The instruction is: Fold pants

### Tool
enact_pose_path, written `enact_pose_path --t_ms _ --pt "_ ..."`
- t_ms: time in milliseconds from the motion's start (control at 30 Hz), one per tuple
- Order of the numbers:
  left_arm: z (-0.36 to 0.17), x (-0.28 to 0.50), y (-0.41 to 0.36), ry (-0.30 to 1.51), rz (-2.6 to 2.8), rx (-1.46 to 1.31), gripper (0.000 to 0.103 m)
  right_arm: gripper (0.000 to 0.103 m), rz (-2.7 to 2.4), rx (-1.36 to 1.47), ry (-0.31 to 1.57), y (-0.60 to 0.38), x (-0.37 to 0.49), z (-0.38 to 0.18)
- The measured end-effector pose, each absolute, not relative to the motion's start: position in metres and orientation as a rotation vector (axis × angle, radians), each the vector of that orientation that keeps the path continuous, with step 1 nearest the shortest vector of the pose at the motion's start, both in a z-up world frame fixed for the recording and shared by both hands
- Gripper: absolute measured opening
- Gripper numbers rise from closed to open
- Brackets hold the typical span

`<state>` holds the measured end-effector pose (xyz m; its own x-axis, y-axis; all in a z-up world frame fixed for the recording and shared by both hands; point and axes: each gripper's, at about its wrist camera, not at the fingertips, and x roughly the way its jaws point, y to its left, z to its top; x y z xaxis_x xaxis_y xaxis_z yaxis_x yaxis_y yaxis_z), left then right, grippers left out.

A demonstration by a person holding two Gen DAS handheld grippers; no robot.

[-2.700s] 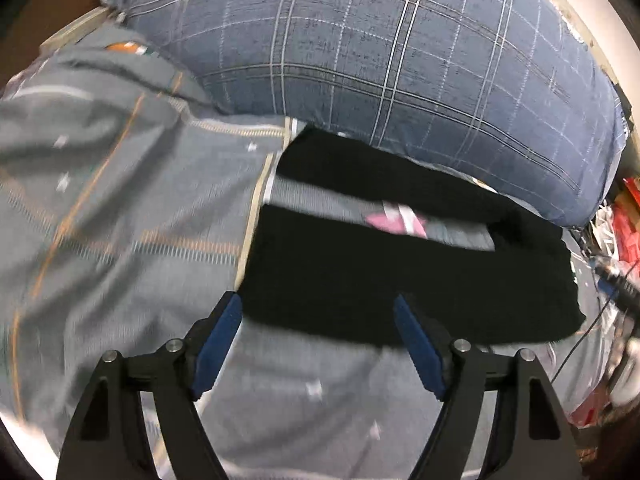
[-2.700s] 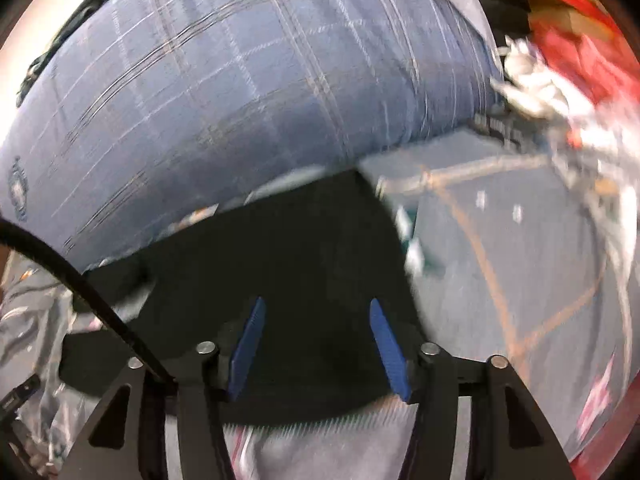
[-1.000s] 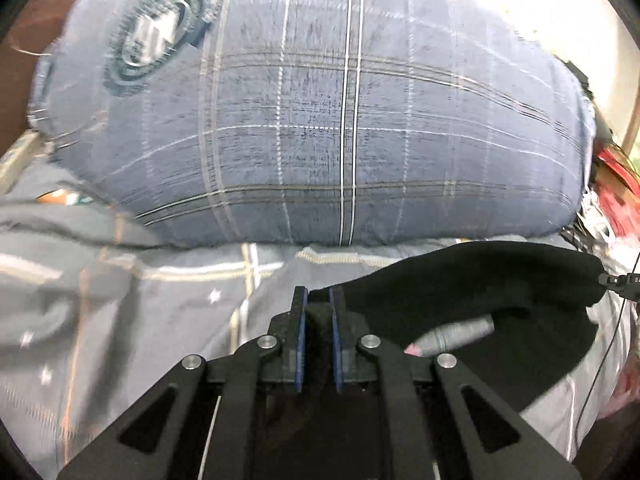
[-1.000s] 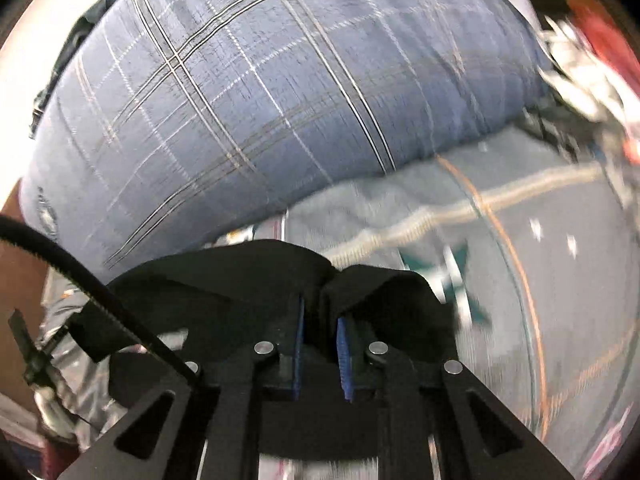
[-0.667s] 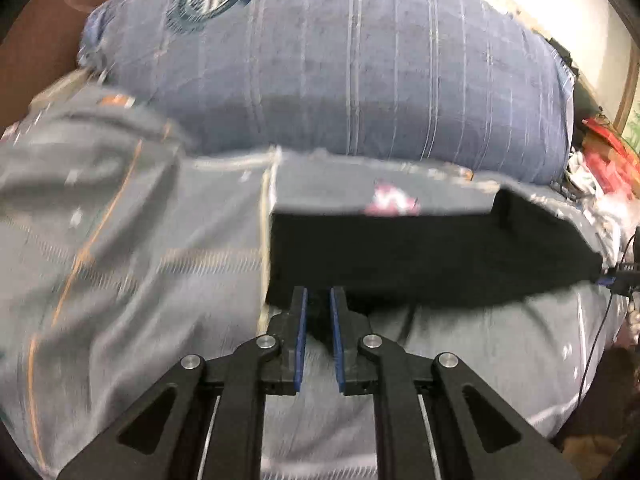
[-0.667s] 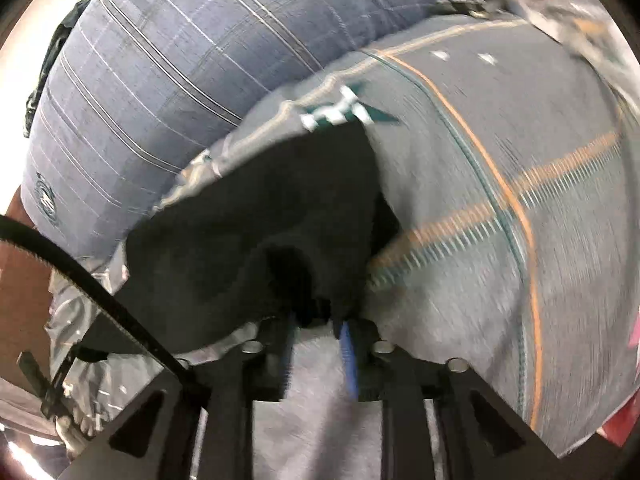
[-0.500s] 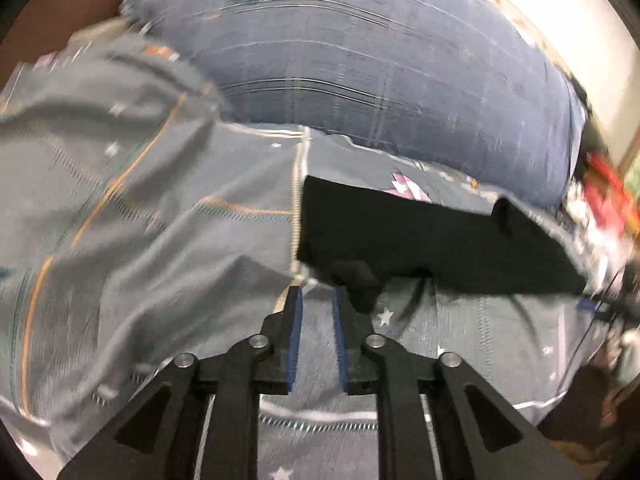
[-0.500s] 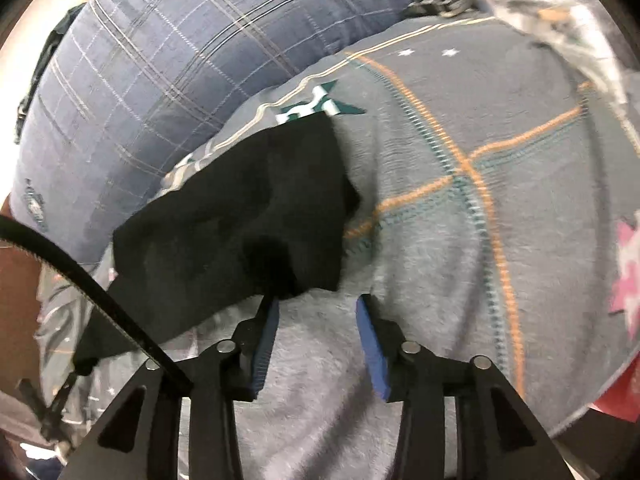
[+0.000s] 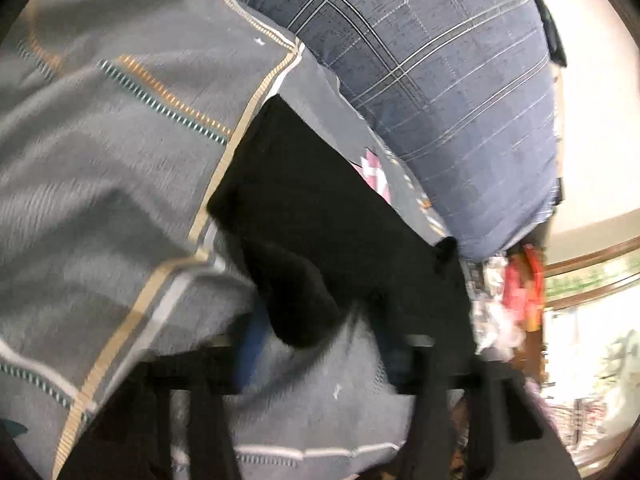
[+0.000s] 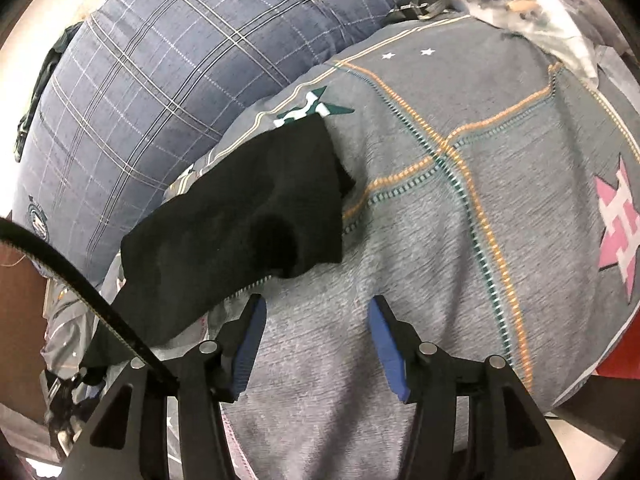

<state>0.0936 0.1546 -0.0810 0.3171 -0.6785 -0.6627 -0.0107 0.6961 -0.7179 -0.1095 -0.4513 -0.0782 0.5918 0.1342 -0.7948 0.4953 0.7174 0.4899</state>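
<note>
One pair of black pants [image 10: 240,216] folded flat on one grey bedspread [image 10: 500,184], beside one blue plaid pillow [image 10: 168,64], right gripper [image 10: 316,344] jaws opening, nothing between, left gripper [image 9: 316,356] blurred, jaws apart, empty

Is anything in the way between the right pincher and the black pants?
Nothing visible is. Only bare grey blanket lies between the right gripper, whose jaws are opening with nothing between them, and the black pants just ahead.
</note>
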Motion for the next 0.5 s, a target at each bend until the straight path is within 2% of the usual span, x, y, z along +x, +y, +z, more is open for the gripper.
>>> enact_pose_path --t_ms 33,333,433,500 --pt "-0.072 0.096 0.148 1.173 -0.498 -0.659 0.007 0.058 -0.231 0.767 0.935 -0.449 -0.108 -0.080" --pt "0.028 0.111 0.108 0.909 -0.543 -0.319 0.008 0.058 -0.185 0.676 0.941 -0.423 -0.095 -0.075" --pt "0.022 0.117 0.106 0.930 -0.491 -0.220 0.009 0.058 -0.170 0.663 0.948 -0.416 -0.091 -0.076" --pt "-0.009 0.118 0.115 1.009 -0.410 -0.155 0.010 0.058 -0.163 0.656 0.955 -0.412 -0.089 -0.076"
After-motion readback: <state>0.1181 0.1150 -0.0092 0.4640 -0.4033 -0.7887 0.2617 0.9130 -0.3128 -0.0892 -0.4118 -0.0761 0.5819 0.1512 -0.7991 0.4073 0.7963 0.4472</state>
